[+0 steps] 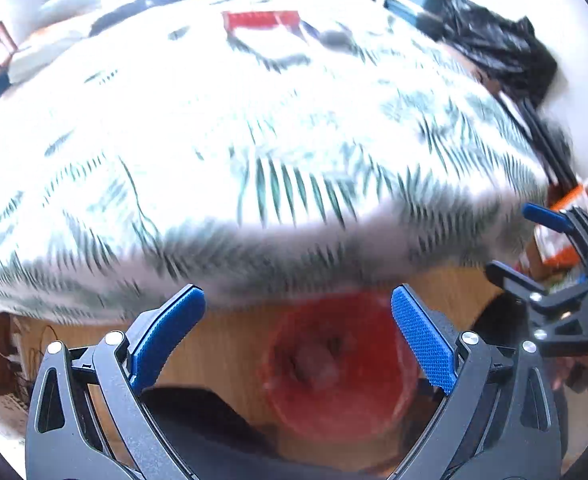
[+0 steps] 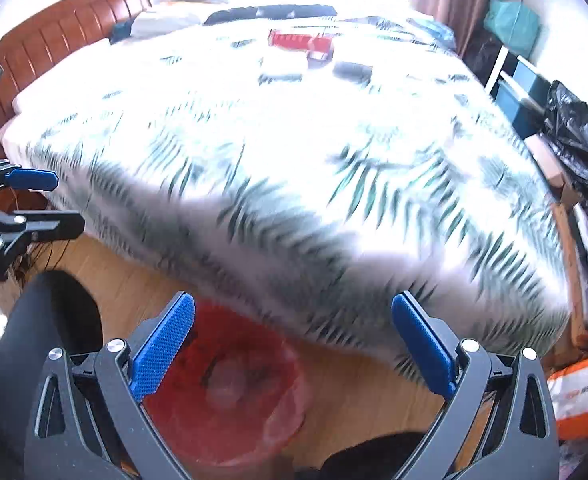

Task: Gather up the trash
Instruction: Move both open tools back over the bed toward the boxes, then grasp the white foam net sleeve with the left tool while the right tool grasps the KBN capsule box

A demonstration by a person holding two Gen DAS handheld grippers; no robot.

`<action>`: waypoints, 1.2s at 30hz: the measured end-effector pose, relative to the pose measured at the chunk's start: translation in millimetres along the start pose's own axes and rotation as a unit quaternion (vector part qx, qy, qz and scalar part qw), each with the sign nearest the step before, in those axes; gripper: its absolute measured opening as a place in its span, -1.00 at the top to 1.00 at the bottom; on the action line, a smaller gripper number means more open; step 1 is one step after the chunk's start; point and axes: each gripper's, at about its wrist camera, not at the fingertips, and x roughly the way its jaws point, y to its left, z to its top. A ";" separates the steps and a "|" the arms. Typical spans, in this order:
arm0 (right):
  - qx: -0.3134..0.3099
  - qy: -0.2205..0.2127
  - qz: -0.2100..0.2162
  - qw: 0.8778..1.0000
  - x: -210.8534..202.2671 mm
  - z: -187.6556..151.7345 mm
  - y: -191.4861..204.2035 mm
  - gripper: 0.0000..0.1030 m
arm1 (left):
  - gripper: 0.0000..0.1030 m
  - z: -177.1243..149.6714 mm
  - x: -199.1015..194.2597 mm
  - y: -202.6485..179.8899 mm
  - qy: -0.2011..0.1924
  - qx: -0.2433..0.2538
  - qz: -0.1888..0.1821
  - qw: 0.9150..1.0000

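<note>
Both grippers, the left gripper [image 1: 298, 344] and right gripper [image 2: 293, 346], are hanging with fingers spread apart and holding nothing above one red bin [image 1: 340, 368] on the wood floor at lower centre, lined with a red bag with blurred pale scraps inside. One leaf-print bed [image 1: 254, 128] is filling the frame above, carrying a red box [image 1: 260, 20] near the top, while a black bag [image 1: 498, 46] is sitting at upper right.

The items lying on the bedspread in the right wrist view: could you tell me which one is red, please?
The red box, farthest up the leaf-print bed. The flat white item and dark grey one beside it are not red.
</note>
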 end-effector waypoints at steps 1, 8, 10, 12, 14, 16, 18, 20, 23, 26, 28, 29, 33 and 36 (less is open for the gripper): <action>0.000 -0.008 -0.009 1.000 -1.4 10.6 -6.6 -0.90 | -0.89 12.0 -1.0 3.2 -0.011 -0.003 0.002 1.000; 0.006 -0.058 -0.034 0.998 15.2 87.4 -47.2 -0.90 | -0.89 97.2 22.4 16.8 -0.052 -0.013 0.026 0.998; -0.002 -0.066 -0.044 0.997 31.9 116.3 -56.6 -0.90 | -0.89 121.3 31.3 16.8 -0.058 -0.015 0.036 0.998; -0.006 -0.072 -0.051 0.996 45.8 144.0 -58.7 -0.90 | -0.89 144.2 42.7 19.7 -0.066 -0.023 0.039 0.997; -0.010 -0.080 -0.056 0.995 62.9 172.5 -66.0 -0.90 | -0.89 165.4 54.3 22.1 -0.070 -0.030 0.043 0.996; -0.008 -0.083 -0.057 0.995 82.7 196.7 -72.1 -0.90 | -0.89 183.5 67.1 24.2 -0.073 -0.035 0.044 0.996; 0.003 -0.082 -0.055 0.995 104.2 220.3 -79.6 -0.90 | -0.89 201.3 82.2 24.6 -0.070 -0.040 0.045 0.996; 0.017 -0.078 -0.050 0.996 127.5 242.1 -87.0 -0.90 | -0.89 214.3 95.6 24.9 -0.070 -0.044 0.046 0.996; 0.021 -0.075 -0.049 0.996 157.8 267.5 -93.8 -0.90 | -0.89 229.0 112.0 25.4 -0.069 -0.049 0.045 0.995; 0.012 -0.071 -0.049 0.996 181.2 283.6 -93.1 -0.90 | -0.89 239.2 126.1 29.2 -0.067 -0.056 0.043 0.995; 0.011 -0.070 -0.054 0.996 192.6 292.9 -93.0 -0.90 | -0.89 243.6 133.4 32.7 -0.065 -0.061 0.042 0.995; 0.011 -0.069 -0.051 0.996 197.9 296.0 -93.5 -0.90 | -0.89 245.0 136.3 34.7 -0.065 -0.063 0.041 0.995; 0.013 -0.049 -0.057 0.997 225.7 310.7 -97.7 -0.88 | -0.89 250.1 146.8 42.1 -0.060 -0.070 0.042 0.995; 0.017 -0.027 -0.050 0.998 244.9 314.6 -102.2 -0.49 | -0.89 253.9 151.6 44.2 -0.061 -0.075 0.041 0.995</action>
